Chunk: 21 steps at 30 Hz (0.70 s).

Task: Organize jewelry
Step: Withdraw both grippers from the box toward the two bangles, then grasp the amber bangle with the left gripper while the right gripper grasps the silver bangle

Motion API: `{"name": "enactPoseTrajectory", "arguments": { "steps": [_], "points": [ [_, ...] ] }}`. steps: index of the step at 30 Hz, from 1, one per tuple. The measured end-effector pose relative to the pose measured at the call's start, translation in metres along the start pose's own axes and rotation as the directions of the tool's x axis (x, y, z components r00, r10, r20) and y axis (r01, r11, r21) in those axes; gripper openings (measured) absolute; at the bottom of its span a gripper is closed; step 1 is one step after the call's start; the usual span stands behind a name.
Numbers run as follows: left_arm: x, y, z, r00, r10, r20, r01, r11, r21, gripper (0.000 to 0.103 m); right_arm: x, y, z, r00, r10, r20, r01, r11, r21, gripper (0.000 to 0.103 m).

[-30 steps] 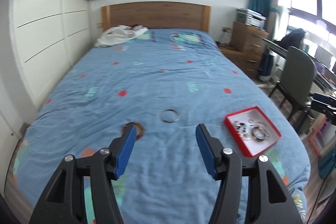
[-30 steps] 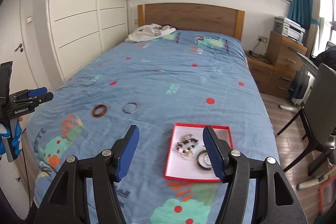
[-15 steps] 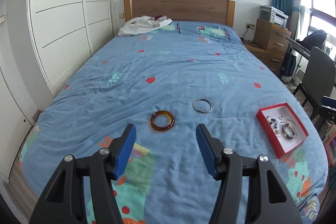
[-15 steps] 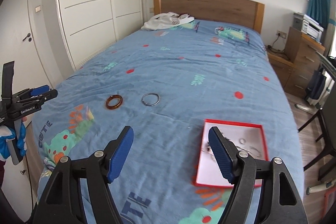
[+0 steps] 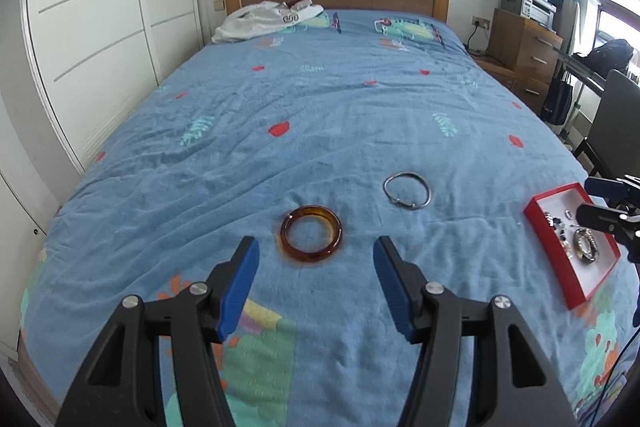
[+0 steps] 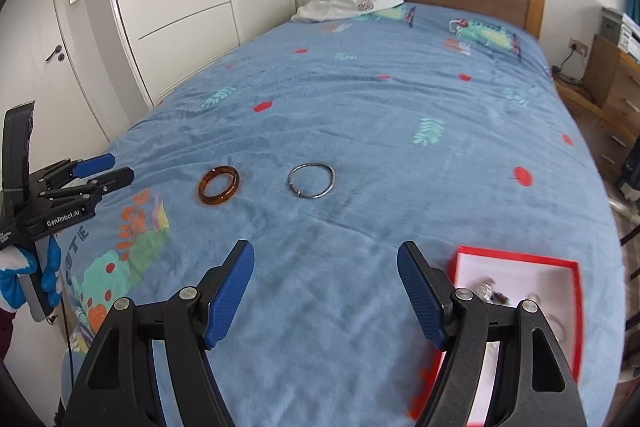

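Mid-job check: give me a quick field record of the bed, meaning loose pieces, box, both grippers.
surface: blue bedspread
loose pieces: amber bangle; silver bracelet to its right, apart
box: red box, open, white inside, several small pieces in it
left gripper: open, empty, lined up just short of the amber bangle
right gripper: open, empty, over bare bedspread, the red box at its right finger
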<state>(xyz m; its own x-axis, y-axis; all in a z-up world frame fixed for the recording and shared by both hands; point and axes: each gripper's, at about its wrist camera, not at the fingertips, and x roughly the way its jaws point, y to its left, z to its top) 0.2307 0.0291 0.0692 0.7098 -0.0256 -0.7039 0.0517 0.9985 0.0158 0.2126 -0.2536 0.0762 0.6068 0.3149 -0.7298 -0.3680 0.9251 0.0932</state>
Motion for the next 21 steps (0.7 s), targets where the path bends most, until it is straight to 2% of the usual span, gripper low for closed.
{"name": "enactPoseTrajectory", "arguments": {
  "steps": [5, 13, 21],
  "points": [
    [0.038, 0.004, 0.002, 0.999, -0.022, -0.032, 0.022, 1.0, -0.005, 0.064, 0.047, 0.007, 0.013, 0.999, 0.021, -0.037, -0.022, 1.0, -0.021, 0.079],
    [0.093, 0.01, -0.005, 0.993, -0.073, -0.091, 0.071, 0.997, -0.029, 0.068, 0.125, 0.015, 0.023, 0.993, 0.041, -0.112, -0.046, 0.998, -0.043, 0.09],
    [0.133, 0.023, -0.015, 0.986, -0.111, -0.123, 0.102, 0.992, -0.071, 0.071, 0.182, 0.02, 0.03, 0.985, 0.066, -0.156, -0.077, 0.995, -0.063, 0.097]
  ]
}}
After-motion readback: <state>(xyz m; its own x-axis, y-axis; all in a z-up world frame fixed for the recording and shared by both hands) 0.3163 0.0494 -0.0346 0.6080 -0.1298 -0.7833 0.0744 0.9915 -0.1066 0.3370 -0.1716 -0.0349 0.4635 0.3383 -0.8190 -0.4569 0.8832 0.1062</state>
